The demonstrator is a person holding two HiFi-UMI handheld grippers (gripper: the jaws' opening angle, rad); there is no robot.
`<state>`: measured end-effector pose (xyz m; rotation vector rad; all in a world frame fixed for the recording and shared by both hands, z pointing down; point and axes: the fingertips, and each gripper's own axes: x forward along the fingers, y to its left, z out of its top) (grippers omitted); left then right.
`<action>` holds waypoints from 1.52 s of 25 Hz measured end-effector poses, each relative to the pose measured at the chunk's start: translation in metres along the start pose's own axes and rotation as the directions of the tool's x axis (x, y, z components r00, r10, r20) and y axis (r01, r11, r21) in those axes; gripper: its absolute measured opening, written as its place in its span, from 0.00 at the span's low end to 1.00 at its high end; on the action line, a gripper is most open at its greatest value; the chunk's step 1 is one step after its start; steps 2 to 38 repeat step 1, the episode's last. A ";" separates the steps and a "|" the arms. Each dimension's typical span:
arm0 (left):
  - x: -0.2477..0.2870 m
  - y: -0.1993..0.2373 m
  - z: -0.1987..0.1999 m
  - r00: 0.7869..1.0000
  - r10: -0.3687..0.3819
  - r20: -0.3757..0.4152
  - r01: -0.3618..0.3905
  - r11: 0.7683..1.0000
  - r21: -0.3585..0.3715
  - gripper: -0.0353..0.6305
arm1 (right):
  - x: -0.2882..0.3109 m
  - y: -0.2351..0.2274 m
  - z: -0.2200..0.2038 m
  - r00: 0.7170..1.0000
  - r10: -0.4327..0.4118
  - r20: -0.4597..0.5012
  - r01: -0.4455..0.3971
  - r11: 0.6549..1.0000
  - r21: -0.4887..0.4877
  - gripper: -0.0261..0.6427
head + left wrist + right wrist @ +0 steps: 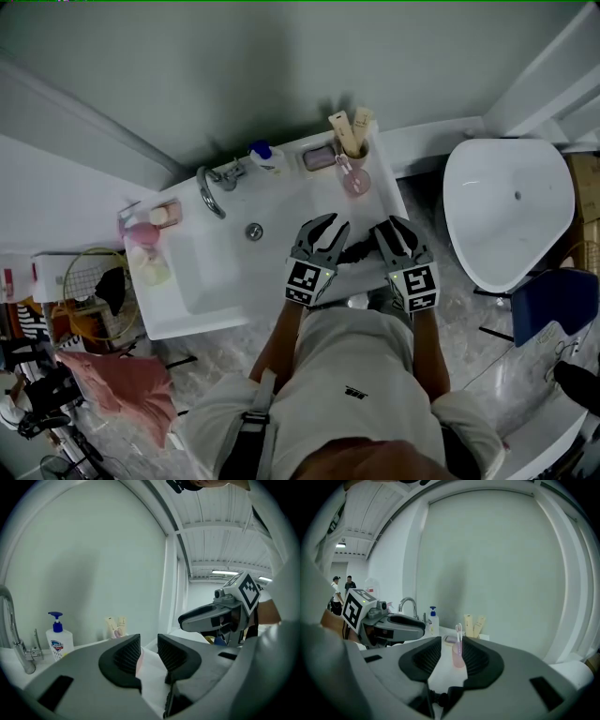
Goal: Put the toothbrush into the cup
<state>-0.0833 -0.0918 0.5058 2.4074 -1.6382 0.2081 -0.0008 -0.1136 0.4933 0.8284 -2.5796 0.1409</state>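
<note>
I hold both tools side by side over the near part of the sink (216,281). The left gripper (323,225) has its jaws narrowly apart, with nothing between them. The right gripper (394,228) is parted the same way and empty. The toothbrush (459,629) stands upright in the pink cup (458,656), straight ahead of the right gripper and well apart from it.

surf: white sink (281,202) | on it: pink cup (356,180) (toothbrush (458,630) inside), soap btl (265,155), faucet (208,190)
</note>
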 end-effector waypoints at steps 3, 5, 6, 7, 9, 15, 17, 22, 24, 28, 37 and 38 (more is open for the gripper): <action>0.001 0.001 0.002 1.000 0.003 0.002 -0.003 1.000 0.002 0.21 | 0.001 -0.001 0.002 1.000 -0.001 0.001 0.001 1.000 -0.001 0.26; 0.001 0.001 0.002 1.000 0.003 0.002 -0.003 1.000 0.002 0.21 | 0.001 -0.001 0.002 1.000 -0.001 0.001 0.001 1.000 -0.001 0.26; 0.001 0.001 0.002 1.000 0.003 0.002 -0.003 1.000 0.002 0.21 | 0.001 -0.001 0.002 1.000 -0.001 0.001 0.001 1.000 -0.001 0.26; 0.001 0.001 0.002 1.000 0.003 0.002 -0.003 1.000 0.002 0.21 | 0.001 -0.001 0.002 1.000 -0.001 0.001 0.001 1.000 -0.001 0.26; 0.001 0.001 0.002 1.000 0.003 0.002 -0.003 1.000 0.002 0.21 | 0.001 -0.001 0.002 1.000 -0.001 0.001 0.001 1.000 -0.001 0.26; 0.001 0.001 0.002 1.000 0.003 0.002 -0.003 1.000 0.002 0.21 | 0.001 -0.001 0.002 1.000 -0.001 0.001 0.001 1.000 -0.001 0.26; 0.001 0.001 0.002 1.000 0.003 0.002 -0.003 1.000 0.002 0.21 | 0.001 -0.001 0.002 1.000 -0.001 0.001 0.001 1.000 -0.001 0.26; 0.001 0.001 0.002 1.000 0.003 0.002 -0.003 1.000 0.002 0.21 | 0.001 -0.001 0.002 1.000 -0.001 0.001 0.001 1.000 -0.001 0.26; 0.001 0.001 0.002 1.000 0.003 0.002 -0.003 1.000 0.002 0.21 | 0.001 -0.001 0.002 1.000 -0.001 0.001 0.001 1.000 -0.001 0.26; 0.001 0.001 0.002 1.000 0.003 0.002 -0.003 1.000 0.002 0.21 | 0.001 -0.001 0.002 1.000 -0.001 0.001 0.001 1.000 -0.001 0.26; 0.001 0.001 0.002 1.000 0.003 0.002 -0.003 1.000 0.002 0.21 | 0.001 -0.001 0.002 1.000 -0.001 0.001 0.001 1.000 -0.001 0.26; 0.001 0.001 0.002 1.000 0.003 0.002 -0.003 1.000 0.002 0.21 | 0.001 -0.001 0.002 1.000 -0.001 0.001 0.001 1.000 -0.001 0.26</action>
